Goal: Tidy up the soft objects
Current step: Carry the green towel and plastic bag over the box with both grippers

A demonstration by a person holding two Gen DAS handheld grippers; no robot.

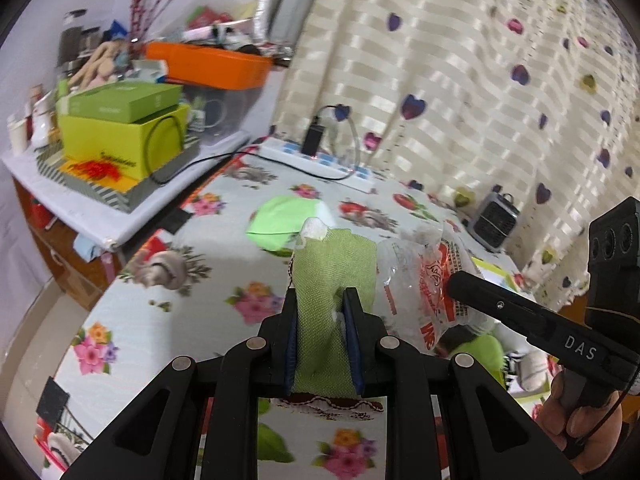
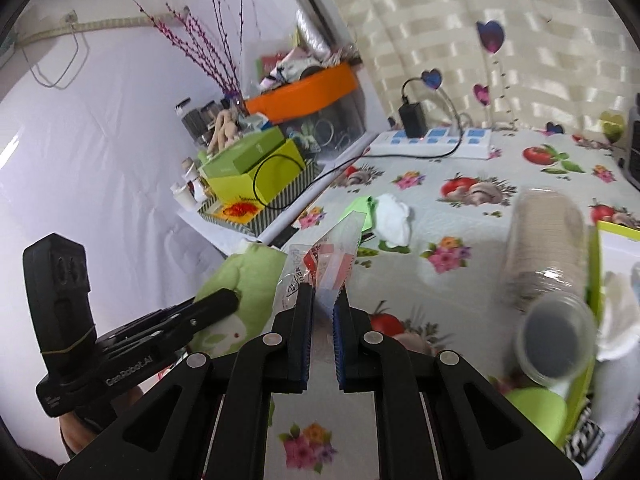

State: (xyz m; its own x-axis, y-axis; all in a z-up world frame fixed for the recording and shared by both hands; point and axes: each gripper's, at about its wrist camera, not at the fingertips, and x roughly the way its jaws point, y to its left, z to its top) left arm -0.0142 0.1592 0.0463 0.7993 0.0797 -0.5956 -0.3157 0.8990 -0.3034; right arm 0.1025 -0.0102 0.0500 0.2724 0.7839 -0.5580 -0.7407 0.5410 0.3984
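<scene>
My left gripper (image 1: 322,312) has its jaws clamped on the green cloth toy (image 1: 334,268), my right gripper (image 2: 322,300) pinching the clear plastic bag (image 2: 320,268) above the bench (image 2: 440,208).

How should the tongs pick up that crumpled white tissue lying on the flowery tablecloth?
Pinch the crumpled white tissue from above, probably at its raised, bunched-up middle. It lies loose on the flowery tablecloth with puffy folds sticking up, so they should squeeze easily between the pads. Its left edge touches the green paper, so coming from the right side looks clearer.
</scene>
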